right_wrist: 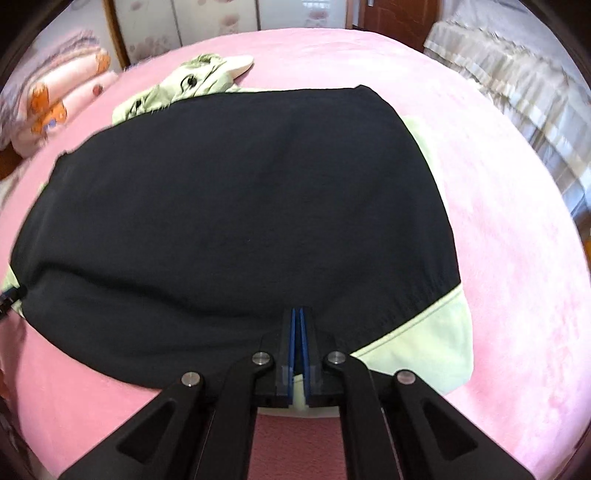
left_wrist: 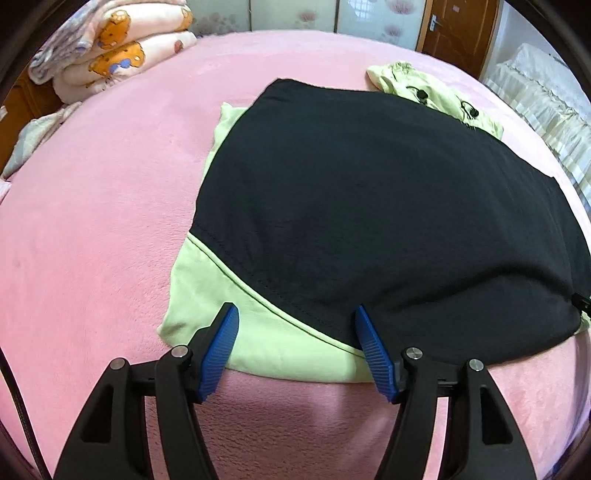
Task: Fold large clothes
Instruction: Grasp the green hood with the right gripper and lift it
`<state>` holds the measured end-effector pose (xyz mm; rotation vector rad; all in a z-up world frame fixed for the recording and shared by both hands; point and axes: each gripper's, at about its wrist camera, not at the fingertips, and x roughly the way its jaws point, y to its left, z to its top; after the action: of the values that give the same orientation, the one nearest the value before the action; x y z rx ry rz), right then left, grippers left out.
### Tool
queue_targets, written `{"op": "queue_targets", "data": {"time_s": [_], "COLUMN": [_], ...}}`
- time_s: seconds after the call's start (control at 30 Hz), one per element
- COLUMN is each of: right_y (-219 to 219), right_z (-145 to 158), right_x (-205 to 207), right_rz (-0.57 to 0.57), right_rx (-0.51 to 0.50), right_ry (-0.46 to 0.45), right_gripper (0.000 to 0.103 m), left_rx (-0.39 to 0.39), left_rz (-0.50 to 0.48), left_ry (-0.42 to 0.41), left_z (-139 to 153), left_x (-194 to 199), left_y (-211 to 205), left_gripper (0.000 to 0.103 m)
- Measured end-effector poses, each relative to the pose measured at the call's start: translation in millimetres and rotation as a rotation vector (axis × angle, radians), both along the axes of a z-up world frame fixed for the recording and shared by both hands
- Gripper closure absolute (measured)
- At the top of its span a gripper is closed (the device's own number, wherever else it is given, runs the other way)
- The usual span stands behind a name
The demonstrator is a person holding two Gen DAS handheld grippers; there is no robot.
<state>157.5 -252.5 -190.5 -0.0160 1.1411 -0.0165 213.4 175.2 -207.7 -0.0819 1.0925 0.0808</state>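
A large black and light-green hooded garment lies spread flat on the pink bed, its green hood at the far end. My left gripper is open above the near-left corner, where a green panel meets the black hem; nothing is between its blue pads. My right gripper is shut at the near hem, and the black cloth puckers toward its tips. A green panel lies just right of it.
A folded cartoon-print quilt sits at the bed's far left corner. White frilled bedding lies off the right side. A black drawstring toggle pokes out at the hem. Wardrobe panels and a brown door stand behind.
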Motion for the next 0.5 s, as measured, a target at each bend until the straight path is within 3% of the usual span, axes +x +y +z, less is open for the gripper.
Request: {"op": "queue_targets", "data": {"time_s": [0.1,0.23,0.3,0.43,0.5], "right_y": [4.1,13.9,16.8,22.2,27.8], "right_z": [1.5,3.6,8.7,43.6,64.8], "right_x": [10.9,36.6,54.0,99.4,130.3], "right_rz": [0.032,0.104,0.125,0.145,0.152], "right_rx": [-0.032,-0.091,-0.088,0.008,0.043], "right_ry": [0.06,0.221,0.308,0.308,0.259], "right_gripper": [0.1,0.099,0.097,0.092,0.072], "left_rx": [0.016,0.035,0.039,0.029,0.009], "left_rz": [-0.056,-0.146,-0.168,-0.182,-0.195], "left_ry": [0.108,0.212,0.224,0.167,0.143], "left_z": [4.3,21.5,35.8,76.4,89.3], "left_x": [14.1,46.1,70.7,143.8,181.4], "left_y": [-1.7,-7.5,-8.1,-12.1,-16.4], "left_gripper": [0.035,0.035,0.035,0.034,0.034]}}
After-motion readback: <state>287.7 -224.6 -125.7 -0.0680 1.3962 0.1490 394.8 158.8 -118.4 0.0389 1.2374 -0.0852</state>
